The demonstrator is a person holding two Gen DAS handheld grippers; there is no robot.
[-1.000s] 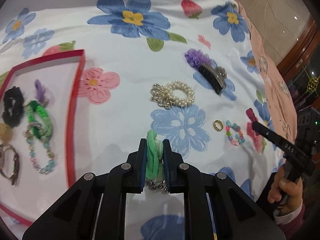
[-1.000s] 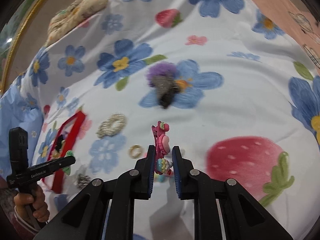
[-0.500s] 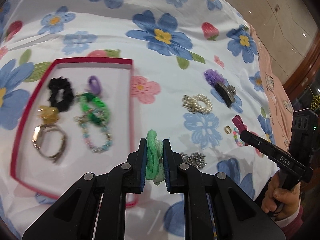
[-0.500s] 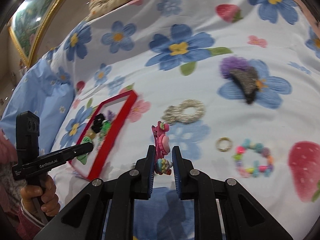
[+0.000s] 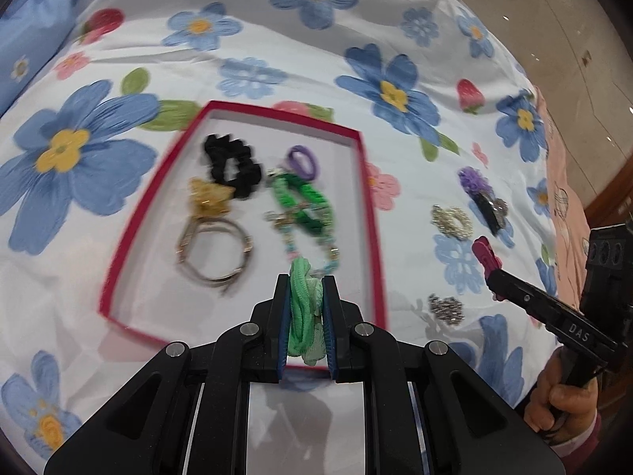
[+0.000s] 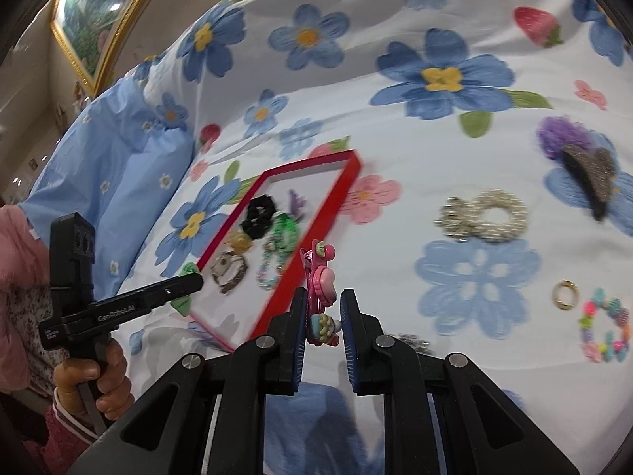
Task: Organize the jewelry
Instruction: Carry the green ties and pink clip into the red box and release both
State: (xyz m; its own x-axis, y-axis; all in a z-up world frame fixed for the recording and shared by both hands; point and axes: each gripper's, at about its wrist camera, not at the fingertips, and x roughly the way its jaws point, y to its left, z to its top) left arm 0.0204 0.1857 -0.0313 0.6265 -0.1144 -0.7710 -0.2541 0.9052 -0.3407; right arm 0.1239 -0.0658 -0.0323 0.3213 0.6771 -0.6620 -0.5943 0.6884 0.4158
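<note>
- Two hand-held grippers are in view, each carrying one piece. The left gripper (image 5: 306, 301) has its jaws clenched on a light green hair tie (image 5: 304, 312), held above the near edge of the tray. The right gripper (image 6: 323, 308) grips a pink cartoon hair clip (image 6: 319, 293) that stands upright between its jaws, just right of the tray's near corner.
- One shallow red-rimmed tray (image 5: 370, 213) with a white floor lies on a flower-printed bedsheet (image 5: 277, 79).
- Six pieces lie inside the tray, as far as the motion blur allows a count: one black scrunchie (image 5: 233, 168), one small purple hair tie (image 5: 304, 162), one yellow flower-shaped piece (image 5: 207, 198), one metal bangle (image 5: 215, 253), one dark green braided band (image 5: 304, 208) and one pastel beaded bracelet (image 5: 312, 247) partly under the green band.
- Six pieces lie loose on the sheet to the right of the tray:
- one pearl bracelet (image 6: 488, 215) with a silver charm cluster;
- one purple fluffy hair clip (image 6: 577, 158) with a dark claw;
- one gold ring (image 6: 565, 295);
- one multicoloured bead bracelet (image 6: 603, 330), just right of the ring;
- one small silver chain pile (image 5: 446, 308), nearest the right gripper.
- A blue pillow (image 6: 107, 150) sits beyond the tray's left side, and a gold-framed picture (image 6: 103, 12) hangs on the wall behind.
</note>
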